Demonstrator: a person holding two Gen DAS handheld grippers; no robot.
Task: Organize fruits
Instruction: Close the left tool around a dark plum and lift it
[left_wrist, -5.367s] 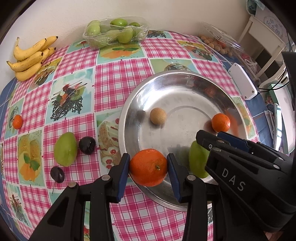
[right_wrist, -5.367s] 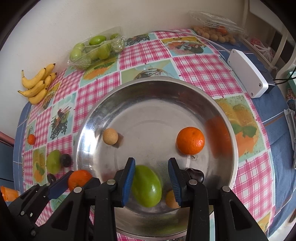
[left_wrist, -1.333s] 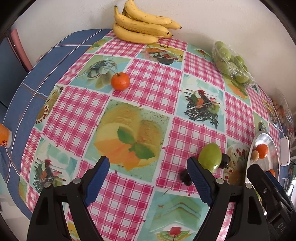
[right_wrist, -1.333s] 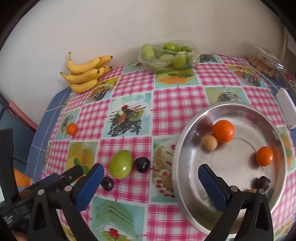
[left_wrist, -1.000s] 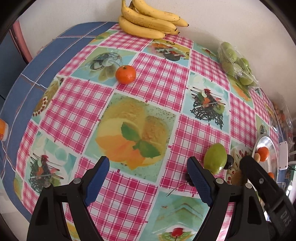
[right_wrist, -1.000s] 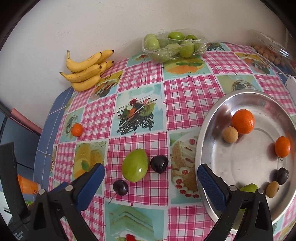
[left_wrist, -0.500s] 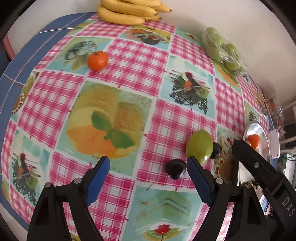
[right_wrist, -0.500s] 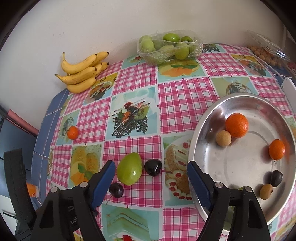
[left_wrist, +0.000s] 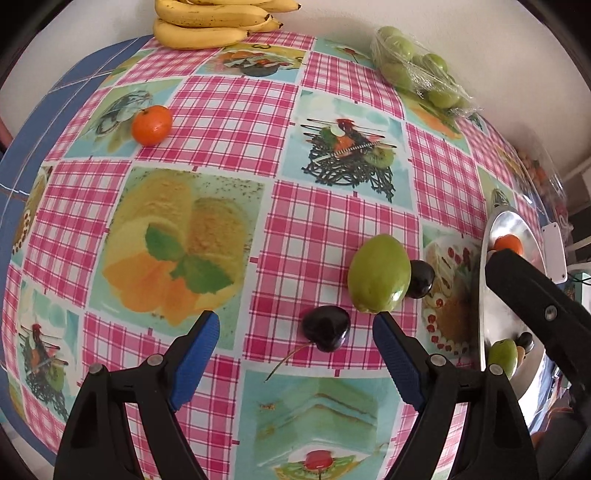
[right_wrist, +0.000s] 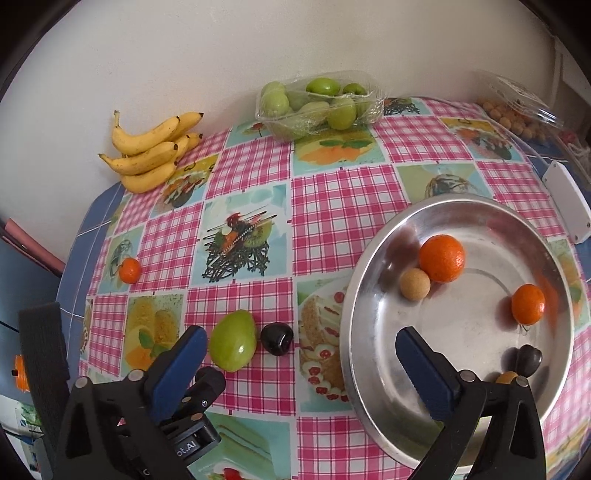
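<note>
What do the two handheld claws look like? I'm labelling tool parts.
Both the left claw and right claw are black plastic frames with silver rivets and ribbed blue pads on the fingers. White lettering marks the left claw's body.

Polished metal bowl mirrors fruit; glossy dark cherry; clear crinkled plastic punnet; matt black gripper bodies.

Both wrist views, downward; share green fruit.
</note>
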